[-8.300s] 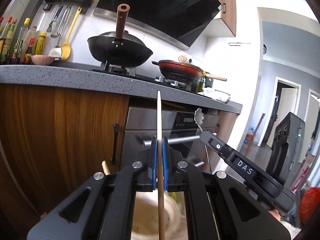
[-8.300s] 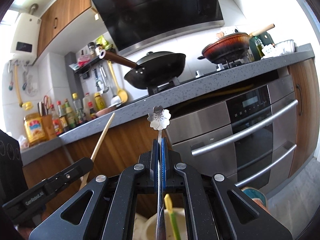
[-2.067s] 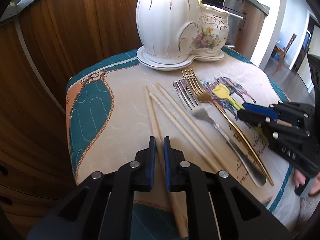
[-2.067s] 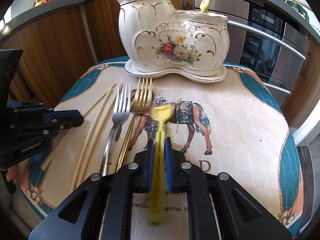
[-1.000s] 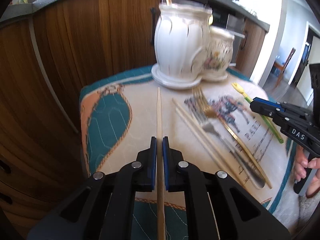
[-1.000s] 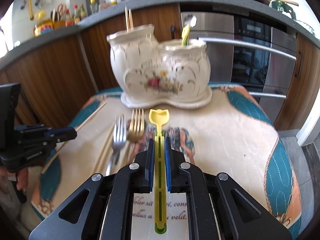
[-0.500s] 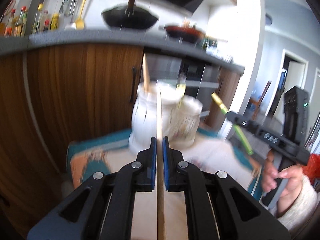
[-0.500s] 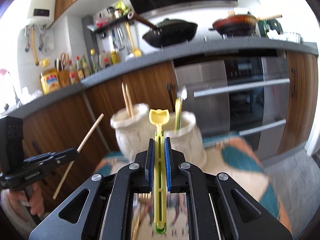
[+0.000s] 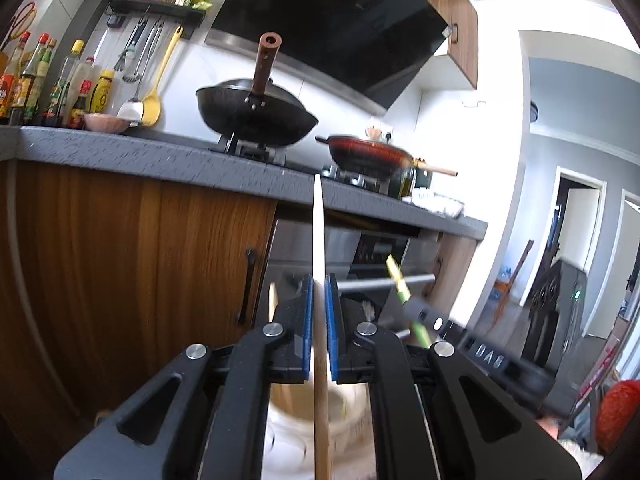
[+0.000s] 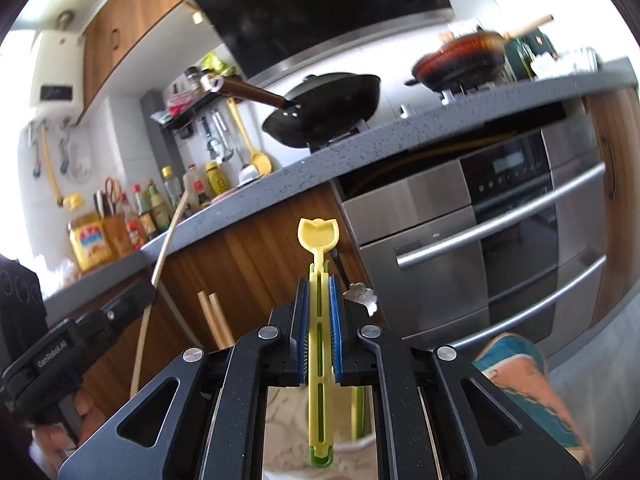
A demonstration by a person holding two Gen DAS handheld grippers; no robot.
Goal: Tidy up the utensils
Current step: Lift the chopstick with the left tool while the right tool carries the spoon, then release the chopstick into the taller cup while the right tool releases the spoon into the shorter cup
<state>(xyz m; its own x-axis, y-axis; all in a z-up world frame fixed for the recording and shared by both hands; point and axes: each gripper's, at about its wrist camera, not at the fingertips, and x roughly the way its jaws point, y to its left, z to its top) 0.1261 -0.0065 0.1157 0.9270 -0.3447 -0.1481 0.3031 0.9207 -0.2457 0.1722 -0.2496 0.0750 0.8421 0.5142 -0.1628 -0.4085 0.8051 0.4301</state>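
Note:
My left gripper (image 9: pixel 319 292) is shut on a wooden chopstick (image 9: pixel 318 232), whose tip points up toward the counter edge. The white ceramic utensil holder (image 9: pixel 292 412) lies blurred just under the fingers. My right gripper (image 10: pixel 319 292) is shut on a yellow-green plastic spoon (image 10: pixel 318 236) with a tulip-shaped head. Below it is the holder (image 10: pixel 288 412), with two chopsticks (image 10: pixel 214 316) and a flower-headed metal spoon (image 10: pixel 362 296) standing in it. In each view the other gripper shows: the right gripper (image 9: pixel 424 316) and the left gripper (image 10: pixel 132 300) with its chopstick (image 10: pixel 168 240).
A grey stone counter (image 9: pixel 160 156) runs behind, carrying a black wok (image 9: pixel 256 116) and a red pan (image 9: pixel 368 156). Sauce bottles (image 9: pixel 40 88) stand at its left. A steel oven (image 10: pixel 500 240) sits under it. The teal-edged tablecloth (image 10: pixel 516 360) shows at lower right.
Both grippers have risen off the table and tilted up with their utensils. The holder has dropped to the bottom of both views; counter and stove now fill them.

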